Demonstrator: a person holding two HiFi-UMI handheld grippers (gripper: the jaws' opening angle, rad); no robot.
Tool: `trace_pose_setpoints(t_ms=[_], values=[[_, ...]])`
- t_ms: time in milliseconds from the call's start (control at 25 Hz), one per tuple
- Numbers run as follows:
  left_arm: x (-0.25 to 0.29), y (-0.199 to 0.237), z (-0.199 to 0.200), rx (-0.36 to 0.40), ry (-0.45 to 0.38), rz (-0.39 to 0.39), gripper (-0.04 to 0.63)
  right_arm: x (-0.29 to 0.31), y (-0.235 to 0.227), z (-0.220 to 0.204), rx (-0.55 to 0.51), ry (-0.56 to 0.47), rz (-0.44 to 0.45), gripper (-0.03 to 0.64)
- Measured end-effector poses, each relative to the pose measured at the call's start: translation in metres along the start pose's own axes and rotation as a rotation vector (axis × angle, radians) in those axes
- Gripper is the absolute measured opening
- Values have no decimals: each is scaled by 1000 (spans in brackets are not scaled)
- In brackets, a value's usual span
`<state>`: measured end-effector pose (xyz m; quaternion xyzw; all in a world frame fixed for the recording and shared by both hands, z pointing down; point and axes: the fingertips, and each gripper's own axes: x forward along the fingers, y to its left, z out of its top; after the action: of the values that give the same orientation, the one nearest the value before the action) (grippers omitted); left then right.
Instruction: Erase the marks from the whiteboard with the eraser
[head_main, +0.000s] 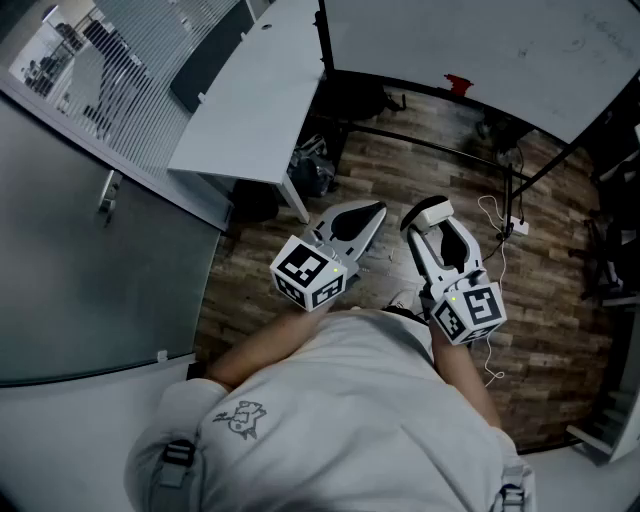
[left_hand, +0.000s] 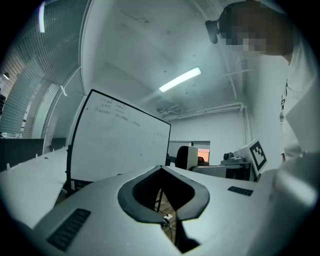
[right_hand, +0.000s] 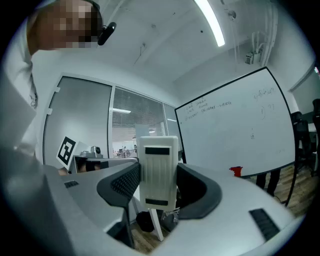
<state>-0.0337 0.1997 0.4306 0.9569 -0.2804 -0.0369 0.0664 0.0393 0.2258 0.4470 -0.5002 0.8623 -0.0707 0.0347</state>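
The whiteboard stands ahead on a black frame, some way beyond both grippers. Faint writing runs along its upper left, with a few small marks further right. In the left gripper view the whiteboard is to the left. My right gripper is shut on a white ribbed eraser, which stands upright between the jaws. The left gripper is shut with nothing in it, its tips meeting. Both are held low in front of the person's body, over the floor.
A small red object sits on the whiteboard's lower ledge. A white desk stands at the left by a glass partition with blinds. Cables and the stand's black legs lie on the wooden floor.
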Motion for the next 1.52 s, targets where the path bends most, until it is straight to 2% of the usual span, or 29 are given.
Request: trace_pose_setpoints(t_ms=[280, 600, 880, 1240, 1520], values=[[9, -2, -4, -12, 11, 1, 5, -3, -11, -3, 13, 18, -4, 241], [40, 1, -10, -13, 27, -3, 5, -2, -41, 0, 26, -13, 7, 241], [91, 4, -15, 1, 46, 2, 5, 2, -94, 5, 43, -14, 9, 241], [165, 13, -13, -3, 48, 60, 5, 11, -177, 31, 39, -2, 44, 241], [210, 1, -24, -17, 63, 69, 5, 0, -222, 28, 53, 18, 59, 241]])
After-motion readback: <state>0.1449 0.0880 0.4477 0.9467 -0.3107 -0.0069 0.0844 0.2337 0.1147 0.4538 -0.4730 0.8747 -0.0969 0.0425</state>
